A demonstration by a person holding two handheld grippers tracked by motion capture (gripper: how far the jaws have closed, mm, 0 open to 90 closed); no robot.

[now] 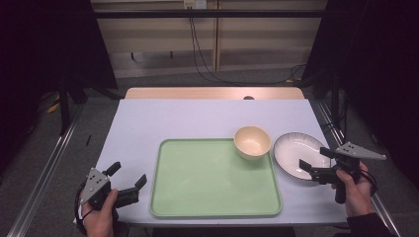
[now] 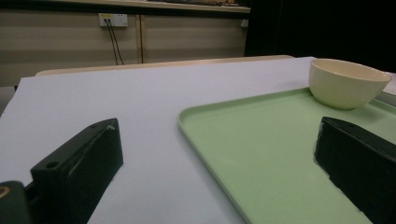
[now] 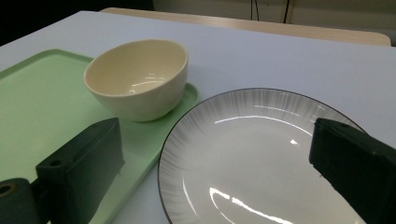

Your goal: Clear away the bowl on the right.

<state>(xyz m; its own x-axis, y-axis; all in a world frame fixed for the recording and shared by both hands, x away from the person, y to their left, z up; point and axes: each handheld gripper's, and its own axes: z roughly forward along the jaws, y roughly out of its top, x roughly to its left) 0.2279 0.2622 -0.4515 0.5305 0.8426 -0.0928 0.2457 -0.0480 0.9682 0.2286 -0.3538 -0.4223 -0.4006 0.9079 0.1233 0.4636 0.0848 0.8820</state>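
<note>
My right tool (image 1: pixel 316 160), jaws spread wide, hovers over the near edge of the white glazed plate with a dark rim (image 1: pixel 296 150), which sits on the bench (image 1: pixel 197 116) just right of the green plastic tray (image 1: pixel 212 197). My left tool (image 1: pixel 127 178), also wide, holds nothing at the near-left.

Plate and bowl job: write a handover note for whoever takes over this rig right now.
Left gripper: open, holding nothing, by the green tray's near left corner.
Right gripper: open, holding nothing, jaws either side of the plate's near rim.
Plate sits on the table just right of the tray. Cream bowl, upright and holding nothing, stands in the tray's far right corner.
Done: bowl on tray. Probably left: grip the plate, move it onto the tray.
</note>
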